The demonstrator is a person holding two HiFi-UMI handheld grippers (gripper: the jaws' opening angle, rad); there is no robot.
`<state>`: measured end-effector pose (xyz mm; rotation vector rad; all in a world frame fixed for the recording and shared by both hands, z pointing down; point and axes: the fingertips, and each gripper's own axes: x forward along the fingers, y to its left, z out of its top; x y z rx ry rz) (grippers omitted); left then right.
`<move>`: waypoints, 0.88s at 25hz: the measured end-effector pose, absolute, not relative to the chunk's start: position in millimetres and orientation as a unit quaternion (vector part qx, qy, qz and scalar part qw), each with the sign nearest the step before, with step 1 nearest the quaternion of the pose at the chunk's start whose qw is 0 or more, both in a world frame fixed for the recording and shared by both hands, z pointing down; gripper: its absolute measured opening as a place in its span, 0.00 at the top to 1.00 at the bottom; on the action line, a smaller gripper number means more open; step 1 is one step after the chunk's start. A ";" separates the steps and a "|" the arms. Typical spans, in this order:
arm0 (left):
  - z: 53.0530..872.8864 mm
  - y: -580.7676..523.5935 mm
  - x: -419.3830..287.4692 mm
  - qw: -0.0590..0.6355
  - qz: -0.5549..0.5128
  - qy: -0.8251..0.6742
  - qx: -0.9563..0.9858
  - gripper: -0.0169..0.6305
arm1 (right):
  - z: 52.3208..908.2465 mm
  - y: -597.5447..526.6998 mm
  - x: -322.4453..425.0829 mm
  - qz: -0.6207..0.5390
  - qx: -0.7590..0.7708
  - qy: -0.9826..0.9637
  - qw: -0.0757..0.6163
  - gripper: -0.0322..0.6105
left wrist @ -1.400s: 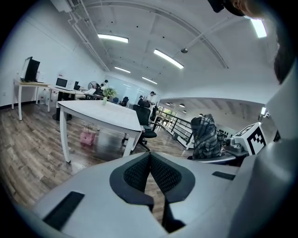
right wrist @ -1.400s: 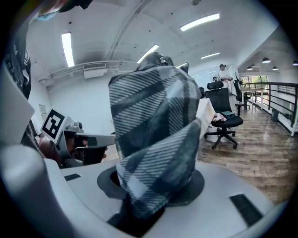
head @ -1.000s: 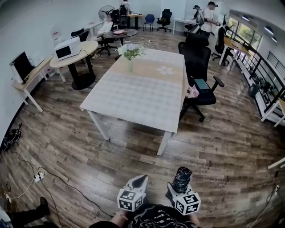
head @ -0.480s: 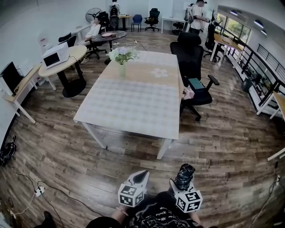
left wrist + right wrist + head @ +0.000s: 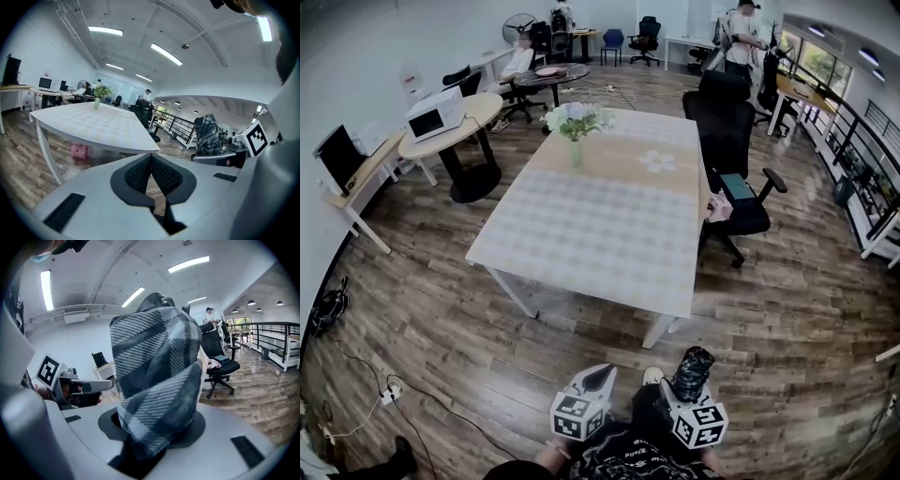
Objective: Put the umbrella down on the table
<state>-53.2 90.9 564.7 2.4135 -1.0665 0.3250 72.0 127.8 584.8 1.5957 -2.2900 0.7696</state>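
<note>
The right hand-held gripper (image 5: 682,394) is pinching a folded plaid umbrella (image 5: 154,380) near its lower end, so the bundle is sticking up out of the jaws, well short of the white tabletop (image 5: 600,234) lying far ahead. The left hand-held gripper (image 5: 598,377) is hanging just beside it, jaws pressed together on nothing. The umbrella is looking light and compact, soft fabric yielding over a stiff core, so squeezing it around the wrapped middle is probably giving the steadiest hold for laying it flat.

Left gripper (image 5: 151,158): pads together, nothing between. White table (image 5: 93,127): left, flower vase (image 5: 97,97) at far end. Plaid umbrella (image 5: 208,136): right.
</note>
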 end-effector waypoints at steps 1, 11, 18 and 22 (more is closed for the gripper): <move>564.3 84.8 -50.5 0.241 0.118 -0.397 0.878 0.94 | 585.9 120.3 76.8 0.266 0.540 -0.788 0.124 0.69; 559.8 4.9 -7.1 0.245 0.116 -0.446 0.853 0.94 | 589.1 19.5 109.9 0.266 0.475 -0.827 0.139 0.69; 560.9 -44.8 40.1 0.242 0.100 -0.478 0.839 0.94 | 583.8 -39.6 146.5 0.248 0.436 -0.853 0.145 0.69; 565.0 -61.2 58.8 0.243 0.092 -0.491 0.832 0.94 | 586.1 -62.6 160.4 0.241 0.420 -0.862 0.151 0.69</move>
